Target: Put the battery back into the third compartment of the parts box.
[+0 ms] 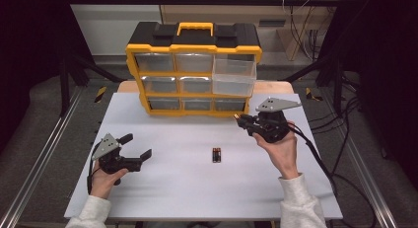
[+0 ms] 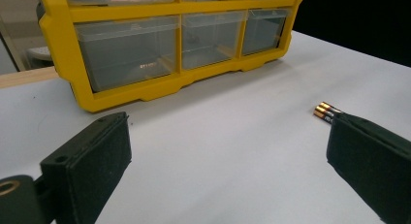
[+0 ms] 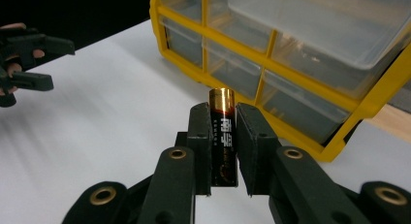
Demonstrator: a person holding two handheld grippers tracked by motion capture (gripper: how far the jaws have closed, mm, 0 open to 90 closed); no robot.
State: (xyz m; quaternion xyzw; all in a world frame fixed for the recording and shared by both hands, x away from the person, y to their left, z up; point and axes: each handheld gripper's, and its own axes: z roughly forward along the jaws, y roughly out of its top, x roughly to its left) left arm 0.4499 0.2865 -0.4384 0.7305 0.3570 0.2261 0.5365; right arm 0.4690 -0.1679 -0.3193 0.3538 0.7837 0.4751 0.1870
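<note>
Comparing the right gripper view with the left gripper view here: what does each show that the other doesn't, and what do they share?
Right gripper view alone: a battery clamped upright between its black jaws, the pulled-out drawer, and the other gripper farther off. Left gripper view alone: its own jaws wide apart and the loose batteries lying on the table. Both: the yellow organizer and the white table.

Left gripper point(image 1: 135, 146), right gripper point(image 1: 240, 120): black, two flat-padded jaws, brass-ringed pivot holes, grey three-cornered top plates, trailing black cables. Person: light grey sleeves point(image 1: 301, 201).
</note>
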